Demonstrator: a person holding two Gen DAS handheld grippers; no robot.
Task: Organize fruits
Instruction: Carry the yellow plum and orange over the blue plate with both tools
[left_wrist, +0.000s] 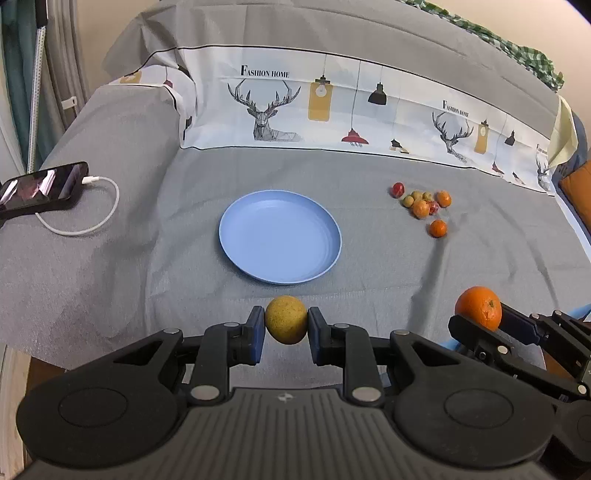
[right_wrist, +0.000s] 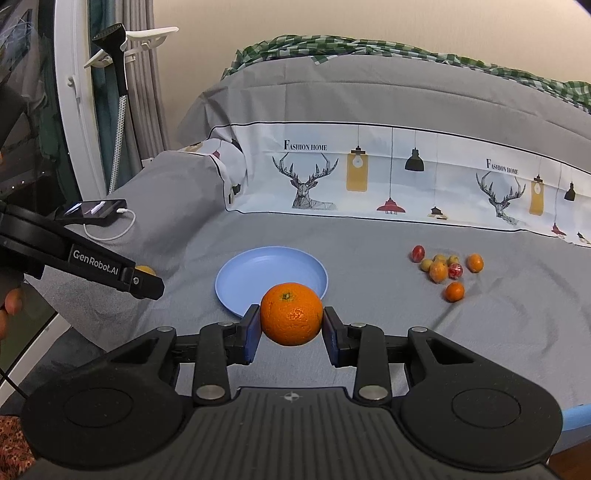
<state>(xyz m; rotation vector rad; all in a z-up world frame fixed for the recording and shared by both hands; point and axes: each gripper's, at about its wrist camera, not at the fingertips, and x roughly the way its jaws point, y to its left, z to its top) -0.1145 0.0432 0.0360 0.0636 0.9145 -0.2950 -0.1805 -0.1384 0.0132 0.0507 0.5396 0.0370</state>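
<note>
Fruits are what we are sorting, and two of them are already in our grip. Our left gripper (left_wrist: 286, 325) has its jaws clenched on a yellow fruit (left_wrist: 286, 319), both blue pads pressing its sides (the skin is speckled, and we cannot tell its kind). Our right gripper (right_wrist: 291, 325) grasps an orange (right_wrist: 291, 314) the same way, stem end turned up, one pad on each flank. Straight beyond both pairs of jaws lies a blue plate (left_wrist: 236, 206), bare, on the grey cloth (left_wrist: 129, 258); from the right wrist view the orange hides the plate's near rim. Ahead of the jaws and off to their right sits a small pile (left_wrist: 423, 203) of little fruits: orange ones, yellow-green ones and red ones, bunched and touching, with one small orange fruit (left_wrist: 438, 228) lying just apart on the near side. Far to the left of the jaws a phone (left_wrist: 44, 188) rests on the cloth with a white cable (left_wrist: 107, 210) plugged in. Seen from the right wrist, the left gripper reaches in from the left edge, a hand (right_wrist: 11, 302) behind it.
</note>
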